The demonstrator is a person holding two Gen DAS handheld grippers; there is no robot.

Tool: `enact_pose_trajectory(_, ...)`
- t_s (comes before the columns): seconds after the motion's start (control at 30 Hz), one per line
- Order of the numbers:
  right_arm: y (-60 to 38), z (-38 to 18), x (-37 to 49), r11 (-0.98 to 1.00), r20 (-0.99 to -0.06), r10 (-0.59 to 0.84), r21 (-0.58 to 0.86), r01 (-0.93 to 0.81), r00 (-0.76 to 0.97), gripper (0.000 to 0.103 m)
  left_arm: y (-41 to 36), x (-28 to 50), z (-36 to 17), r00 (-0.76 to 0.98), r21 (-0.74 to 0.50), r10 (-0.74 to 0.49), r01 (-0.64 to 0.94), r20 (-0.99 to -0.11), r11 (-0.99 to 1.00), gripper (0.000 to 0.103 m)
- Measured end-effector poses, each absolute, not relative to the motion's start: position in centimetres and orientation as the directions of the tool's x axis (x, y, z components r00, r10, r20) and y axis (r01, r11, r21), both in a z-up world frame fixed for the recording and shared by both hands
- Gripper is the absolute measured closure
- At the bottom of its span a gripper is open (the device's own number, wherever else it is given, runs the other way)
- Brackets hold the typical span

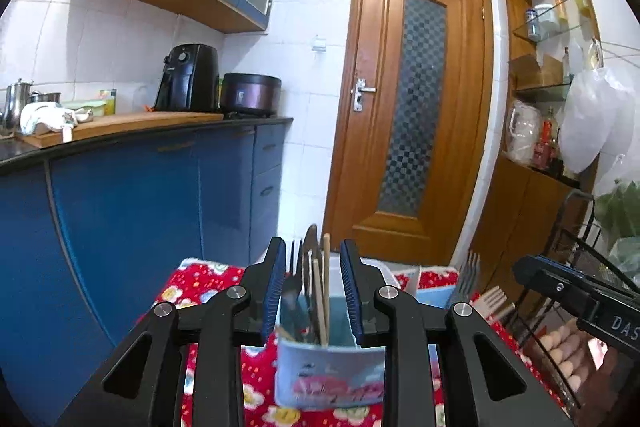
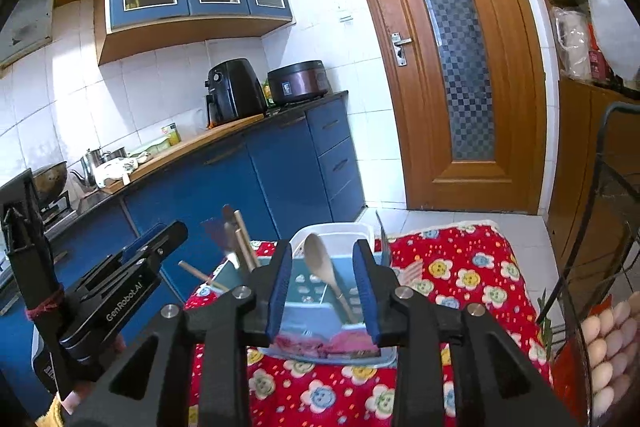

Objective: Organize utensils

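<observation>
In the left wrist view my left gripper is open, its blue pads standing either side of a light blue utensil holder without touching it. A fork, a dark knife and wooden chopsticks stand upright in that holder. My right gripper is open too. Beyond it a wooden spoon leans in a blue holder; neither pad touches the spoon. The other gripper shows at each view's edge: the right gripper and the left gripper.
The holders sit on a red flowered cloth. A white basket stands behind them. A metal fork and a wooden fork stand to the right. A black wire rack with eggs is at right, blue cabinets at left.
</observation>
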State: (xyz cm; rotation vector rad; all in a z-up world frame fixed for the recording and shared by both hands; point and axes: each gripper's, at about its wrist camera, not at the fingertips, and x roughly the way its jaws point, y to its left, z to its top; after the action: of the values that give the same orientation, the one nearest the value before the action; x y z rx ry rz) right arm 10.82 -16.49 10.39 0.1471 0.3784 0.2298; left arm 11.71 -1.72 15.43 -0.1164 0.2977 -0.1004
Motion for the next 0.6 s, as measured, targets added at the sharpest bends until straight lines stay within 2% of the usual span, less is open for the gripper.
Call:
enact_pose_trajectory(0.13,-16.0,9.6,8.6,0.964,-0.343,0.244,0.188,-0.189,0.907,0.065,-1.3,10.2,15.4,0.940,-0.133,-0.120,0.082,-0.319,0.988,0.075)
enact_pose_trajectory(0.37,-15.4,7.3,6.1,0.968,-0.370,0.226,0.186,-0.167,0.901,0.064,-1.3,7.6,14.0,0.913,-0.097,-0.128,0.097,-0.388,0.991,0.075)
enact_pose_trajectory(0.6,-15.7,5.0,5.2,0.971,-0.412,0.212,0.190,-0.144,0.886,0.048,-1.0,6.4,11.4,0.873,-0.127,-0.158,0.112,-0.460,0.986,0.075)
